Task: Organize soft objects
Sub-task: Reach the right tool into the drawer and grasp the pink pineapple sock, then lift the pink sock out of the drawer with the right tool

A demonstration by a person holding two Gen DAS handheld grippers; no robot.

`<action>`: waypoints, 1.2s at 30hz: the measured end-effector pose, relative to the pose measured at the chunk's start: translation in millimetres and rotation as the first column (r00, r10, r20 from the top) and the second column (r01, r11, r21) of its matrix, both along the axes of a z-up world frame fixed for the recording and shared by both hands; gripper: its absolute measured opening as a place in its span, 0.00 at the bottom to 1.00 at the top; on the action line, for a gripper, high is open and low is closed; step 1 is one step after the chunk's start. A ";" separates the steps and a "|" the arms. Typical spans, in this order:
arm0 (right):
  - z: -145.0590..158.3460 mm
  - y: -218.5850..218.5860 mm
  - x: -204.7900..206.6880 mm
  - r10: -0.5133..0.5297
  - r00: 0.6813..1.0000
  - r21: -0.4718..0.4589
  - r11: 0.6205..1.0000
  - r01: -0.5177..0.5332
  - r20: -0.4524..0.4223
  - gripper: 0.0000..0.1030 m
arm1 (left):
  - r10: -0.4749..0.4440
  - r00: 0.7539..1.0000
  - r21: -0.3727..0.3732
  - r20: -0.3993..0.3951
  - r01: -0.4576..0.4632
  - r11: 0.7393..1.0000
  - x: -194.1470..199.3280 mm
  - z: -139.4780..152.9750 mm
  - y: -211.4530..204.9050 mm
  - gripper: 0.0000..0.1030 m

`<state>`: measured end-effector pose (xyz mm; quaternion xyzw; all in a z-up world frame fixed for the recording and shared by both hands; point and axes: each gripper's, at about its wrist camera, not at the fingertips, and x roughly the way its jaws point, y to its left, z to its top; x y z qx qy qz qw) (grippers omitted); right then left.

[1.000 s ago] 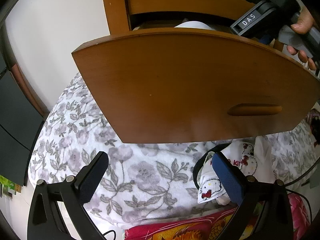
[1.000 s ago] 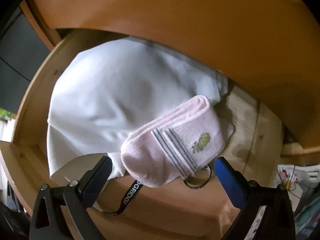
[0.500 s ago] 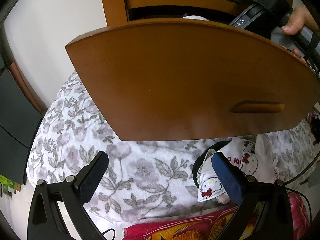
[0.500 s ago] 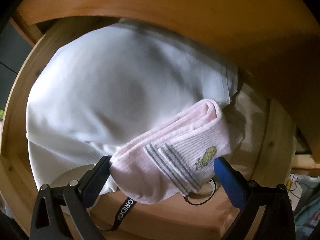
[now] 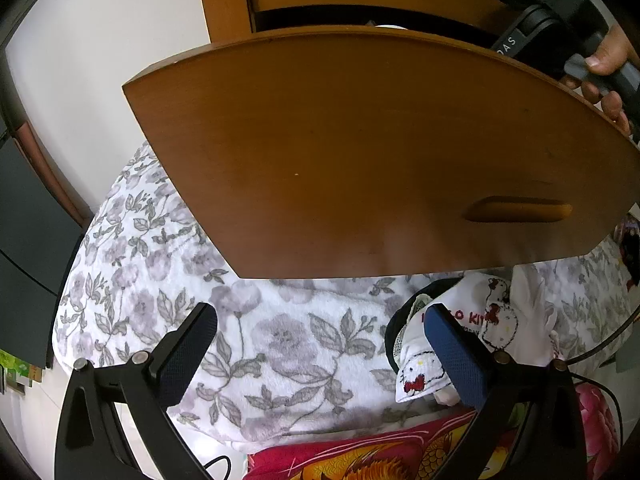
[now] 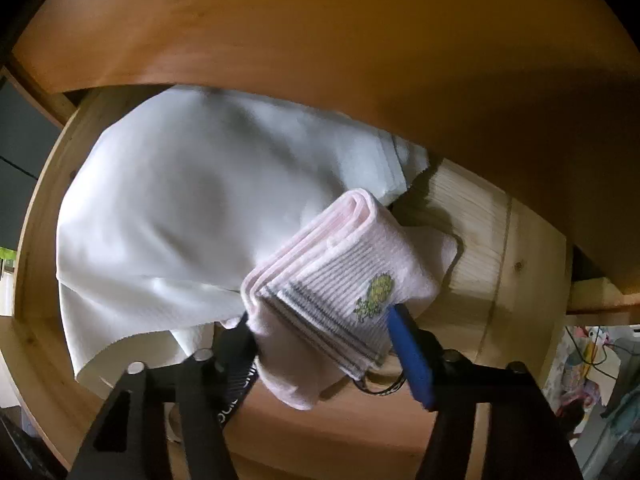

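The right gripper (image 6: 320, 320) has just been closing, and the folded pink sock (image 6: 340, 280) is being pinched inside the open drawer (image 6: 500, 248), against white cloth (image 6: 180, 208); bare wood is showing rightward. The left gripper (image 5: 320, 348) is being held wide and empty over floral bedding (image 5: 280, 340). The drawer's interior is being hidden by its front (image 5: 360, 152).

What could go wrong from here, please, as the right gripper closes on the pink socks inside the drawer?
The right gripper has just been closing on the folded pink socks, which partly overlie the white cloth; a lift might snag that cloth. The black strap and ring beneath the socks could catch too. The folded layers may slip apart, since the fingers hold only the lower end.
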<state>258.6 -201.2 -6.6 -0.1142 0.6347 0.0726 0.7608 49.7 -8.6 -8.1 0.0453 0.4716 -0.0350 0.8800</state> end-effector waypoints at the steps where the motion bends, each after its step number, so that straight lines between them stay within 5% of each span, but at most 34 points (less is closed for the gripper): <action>1: 1.8 1.3 -2.3 -0.001 1.000 0.000 1.000 0.001 0.003 0.53 | 0.000 1.000 0.002 0.000 0.000 1.000 0.1 0.0 -0.3 1.00; 5: 11.0 -3.4 -7.0 -0.004 1.000 0.029 1.000 0.003 0.016 0.29 | -0.002 1.000 0.012 0.002 0.002 1.000 0.1 -0.3 -1.5 1.00; 8: 17.8 -14.4 -13.0 -0.026 0.999 0.046 0.999 0.024 0.026 0.22 | -0.002 1.000 0.018 0.000 0.002 1.000 0.2 -0.8 -2.1 1.00; 23: 73.3 -79.5 -77.9 -0.184 0.976 0.276 0.950 0.145 0.121 0.17 | -0.001 0.999 0.064 -0.037 0.003 0.998 1.9 -7.4 -6.3 1.00; 36: 125.0 -72.9 -144.0 -0.267 0.937 0.471 0.871 0.135 0.224 0.16 | 0.013 1.000 0.095 0.004 -0.013 0.995 -4.6 -4.6 -6.5 1.00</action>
